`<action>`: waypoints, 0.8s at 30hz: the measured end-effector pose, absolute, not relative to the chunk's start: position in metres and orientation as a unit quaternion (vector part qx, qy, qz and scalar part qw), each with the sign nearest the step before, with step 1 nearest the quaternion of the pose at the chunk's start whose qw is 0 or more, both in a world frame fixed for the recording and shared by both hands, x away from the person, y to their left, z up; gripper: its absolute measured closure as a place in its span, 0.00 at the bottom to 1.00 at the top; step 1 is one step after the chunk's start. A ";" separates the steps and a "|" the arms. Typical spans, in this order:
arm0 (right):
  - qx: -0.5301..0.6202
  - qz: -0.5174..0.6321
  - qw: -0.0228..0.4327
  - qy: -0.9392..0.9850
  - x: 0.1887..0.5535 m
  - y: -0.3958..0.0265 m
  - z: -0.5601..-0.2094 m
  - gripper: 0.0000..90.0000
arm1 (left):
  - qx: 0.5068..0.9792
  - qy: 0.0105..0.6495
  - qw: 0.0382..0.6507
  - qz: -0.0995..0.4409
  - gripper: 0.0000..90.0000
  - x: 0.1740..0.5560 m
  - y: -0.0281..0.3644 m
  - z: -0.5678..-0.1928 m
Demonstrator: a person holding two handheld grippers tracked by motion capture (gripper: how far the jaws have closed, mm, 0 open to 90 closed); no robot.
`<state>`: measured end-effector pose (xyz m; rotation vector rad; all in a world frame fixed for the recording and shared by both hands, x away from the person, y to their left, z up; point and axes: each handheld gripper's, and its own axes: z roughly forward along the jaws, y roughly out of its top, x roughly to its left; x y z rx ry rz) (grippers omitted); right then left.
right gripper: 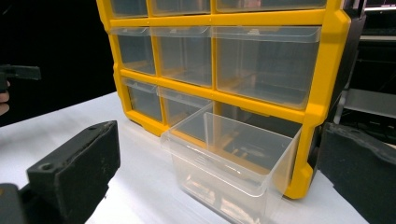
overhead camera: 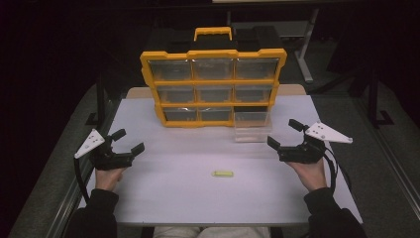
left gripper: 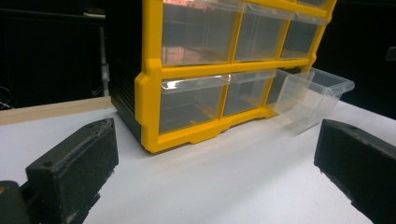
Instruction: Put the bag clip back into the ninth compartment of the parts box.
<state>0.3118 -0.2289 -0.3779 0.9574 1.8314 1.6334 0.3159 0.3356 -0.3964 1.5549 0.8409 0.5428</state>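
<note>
Nearest my camera, lower centre of the high view, the yellow piece (overhead camera: pixel 223 173) lies on the table (overhead camera: pixel 163 198), probably crosswise, between open left gripper (overhead camera: pixel 128 140) and open right gripper (overhead camera: pixel 282 134); neither is clearly nearer.

Organizer cabinet: I count one (overhead camera: pixel 213 84), yellow frame, standing ahead of both my tongs and between them.
Drawers: I count nine clear ones, three rows of three.
Drawers closed: eight.
Drawers pulled out: one (overhead camera: pixel 252 126), the bottom one nearest my right tongs (overhead camera: pixel 286 137), just ahead of them.
Carry handle: one (overhead camera: pixel 213 32), on top of the cabinet, far from both tongs.
Small yellow pieces: one (overhead camera: pixel 223 173), lying on the table between my two tongs, a little behind their tips.
Tongs: two, left tongs (overhead camera: pixel 130 141) and right, each with two black jaws standing apart.
Tables: one (overhead camera: pixel 163 188), white.
</note>
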 end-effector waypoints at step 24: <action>0.354 0.585 0.227 0.694 0.314 -0.221 -0.378 0.00 | 0.670 0.368 0.599 0.240 0.00 0.316 0.337 -0.396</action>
